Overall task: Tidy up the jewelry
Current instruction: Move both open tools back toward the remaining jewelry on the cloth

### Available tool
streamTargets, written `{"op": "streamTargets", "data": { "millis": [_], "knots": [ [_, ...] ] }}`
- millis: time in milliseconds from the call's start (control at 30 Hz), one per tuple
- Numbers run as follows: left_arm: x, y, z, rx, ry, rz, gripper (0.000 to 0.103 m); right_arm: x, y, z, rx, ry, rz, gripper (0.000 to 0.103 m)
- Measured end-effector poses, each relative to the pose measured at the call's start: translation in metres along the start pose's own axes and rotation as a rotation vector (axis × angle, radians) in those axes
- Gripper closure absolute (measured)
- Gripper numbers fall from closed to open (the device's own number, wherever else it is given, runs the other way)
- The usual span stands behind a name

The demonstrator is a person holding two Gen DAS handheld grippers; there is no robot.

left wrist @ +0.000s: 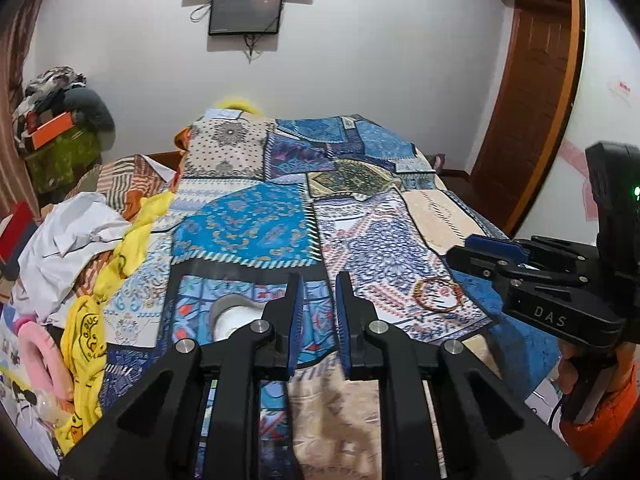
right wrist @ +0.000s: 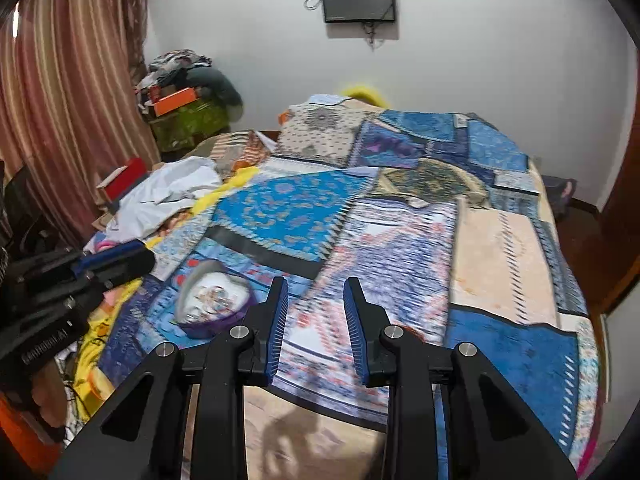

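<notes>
A red and gold bangle (left wrist: 438,294) lies flat on the patterned bedspread (left wrist: 256,220), to the right of my left gripper (left wrist: 317,312). A heart-shaped jewelry box (right wrist: 214,300) with a purple wall and white lining sits open on the bedspread (right wrist: 500,248), left of my right gripper (right wrist: 316,312); small pieces lie inside it. The box shows partly behind my left finger in the left wrist view (left wrist: 234,314). Both grippers are open and empty. The right gripper also appears in the left wrist view (left wrist: 492,250), above the bangle. The left gripper appears at the left of the right wrist view (right wrist: 116,260).
Crumpled white cloth (left wrist: 68,236), yellow printed fabric (left wrist: 86,328) and a pink item (left wrist: 38,352) crowd the bed's left side. A pile with an orange box (right wrist: 176,106) stands by the striped curtain (right wrist: 68,100). A wooden door (left wrist: 532,112) is at the right.
</notes>
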State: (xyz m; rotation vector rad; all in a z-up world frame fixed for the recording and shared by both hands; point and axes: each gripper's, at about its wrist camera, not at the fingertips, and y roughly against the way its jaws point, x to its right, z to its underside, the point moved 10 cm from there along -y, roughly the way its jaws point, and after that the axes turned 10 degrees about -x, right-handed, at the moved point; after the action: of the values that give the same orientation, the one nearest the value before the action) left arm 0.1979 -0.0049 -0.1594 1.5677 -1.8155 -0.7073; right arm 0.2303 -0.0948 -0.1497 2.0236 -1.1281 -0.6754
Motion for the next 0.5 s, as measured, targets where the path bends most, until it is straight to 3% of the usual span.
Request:
{"op": "streamTargets", "data": {
  "millis": [167,500],
  "knots": [
    [0.020,-0.016,-0.003,-0.035,-0.013,0.007,0.086,0.046,0.004,0.017,-0.015,-0.062,0.036,0.069],
    [0.064,-0.069,0.008,-0.145,-0.074,0.035,0.085,0.098,0.006,0.051,-0.062,-0.125,0.075,0.068]
  ]
}}
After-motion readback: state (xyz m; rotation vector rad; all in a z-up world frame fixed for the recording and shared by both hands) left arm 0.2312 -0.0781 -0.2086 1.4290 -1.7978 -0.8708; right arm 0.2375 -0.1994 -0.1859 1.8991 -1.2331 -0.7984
